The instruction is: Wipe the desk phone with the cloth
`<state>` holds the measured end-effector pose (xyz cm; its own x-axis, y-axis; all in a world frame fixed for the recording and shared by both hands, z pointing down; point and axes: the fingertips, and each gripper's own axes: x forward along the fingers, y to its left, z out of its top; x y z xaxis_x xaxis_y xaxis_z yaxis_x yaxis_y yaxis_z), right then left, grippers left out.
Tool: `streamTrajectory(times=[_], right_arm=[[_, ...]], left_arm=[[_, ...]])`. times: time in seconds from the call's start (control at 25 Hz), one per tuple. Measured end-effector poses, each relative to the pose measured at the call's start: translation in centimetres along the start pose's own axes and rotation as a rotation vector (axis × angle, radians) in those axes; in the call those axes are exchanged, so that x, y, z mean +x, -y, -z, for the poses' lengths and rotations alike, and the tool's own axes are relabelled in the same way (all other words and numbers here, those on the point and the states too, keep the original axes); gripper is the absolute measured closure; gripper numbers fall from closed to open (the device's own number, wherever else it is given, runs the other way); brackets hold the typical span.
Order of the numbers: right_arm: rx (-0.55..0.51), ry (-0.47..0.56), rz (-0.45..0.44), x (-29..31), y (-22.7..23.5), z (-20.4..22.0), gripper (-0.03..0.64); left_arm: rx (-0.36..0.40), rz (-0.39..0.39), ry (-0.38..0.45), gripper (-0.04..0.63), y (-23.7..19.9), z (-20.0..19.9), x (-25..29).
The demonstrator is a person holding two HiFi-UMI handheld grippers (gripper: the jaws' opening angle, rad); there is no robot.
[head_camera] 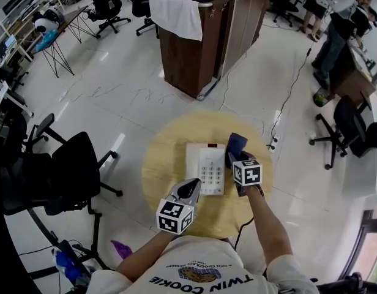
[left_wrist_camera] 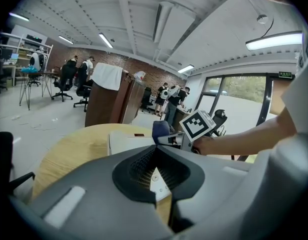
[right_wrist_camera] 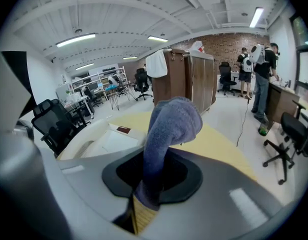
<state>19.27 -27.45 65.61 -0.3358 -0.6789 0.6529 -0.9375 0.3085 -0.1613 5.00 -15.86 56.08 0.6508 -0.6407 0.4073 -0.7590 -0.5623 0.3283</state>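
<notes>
Standing over a round wooden table (head_camera: 161, 164), looking steeply down. Finding a white desk phone (head_camera: 205, 167) lying near the table's middle, showing its keypad (head_camera: 210, 173) upward and carrying its handset (head_camera: 192, 164) along the left side.

Pinching a blue-grey cloth (head_camera: 236, 144) in the right gripper (head_camera: 235, 158), just right of the phone's far half. Clamping those jaws on the cloth's lower end, letting the rest rise past the tips and flop over at the top. Failing to settle from any view whether touching the phone or hanging clear of it.

Holding the left gripper (head_camera: 190, 192) at the phone's near left corner. Pressing its jaws together at the tips, gripping nothing. Glimpsing phone keys through the narrow wedge behind the tips. Catching, in the left gripper view, the right gripper beyond the phone at the right, lifting the cloth at its far end.

Noting on the far side of the table a tall brown wooden cabinet (head_camera: 188, 54) carrying a white towel (head_camera: 176, 14) draped over its top left edge. Noting a black office chair (head_camera: 72, 164) standing on the pale floor (head_camera: 115, 97) left of the table, and a second black chair (head_camera: 347, 124) well off to the right. Also noting a black cable (head_camera: 292, 84) trailing across the floor right of the cabinet, and several people (head_camera: 335, 23) standing far right beside a desk.
</notes>
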Motion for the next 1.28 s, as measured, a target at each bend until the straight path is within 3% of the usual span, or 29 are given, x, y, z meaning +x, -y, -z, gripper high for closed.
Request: streamTrajectory(times=[0.68, 0.92, 1.28], right_arm=[[-0.157, -0.027, -0.059, 4.5, 0.2, -5.8, 0.549], [-0.264, -0.138, -0.164, 5.8, -1.7, -6.2, 0.549], [-0.349, -0.257, -0.202, 8.4, -4.4, -6.7, 0.549]], left_arm=[[-0.003, -0.036, -0.007, 0.601, -0.7, -0.2, 0.5], [-0.005, -0.025, -0.013, 0.601, -0.5, 0.4, 0.3], [0.021, 0.006, -0.024, 0.603, 0.0, 1.1, 1.3]])
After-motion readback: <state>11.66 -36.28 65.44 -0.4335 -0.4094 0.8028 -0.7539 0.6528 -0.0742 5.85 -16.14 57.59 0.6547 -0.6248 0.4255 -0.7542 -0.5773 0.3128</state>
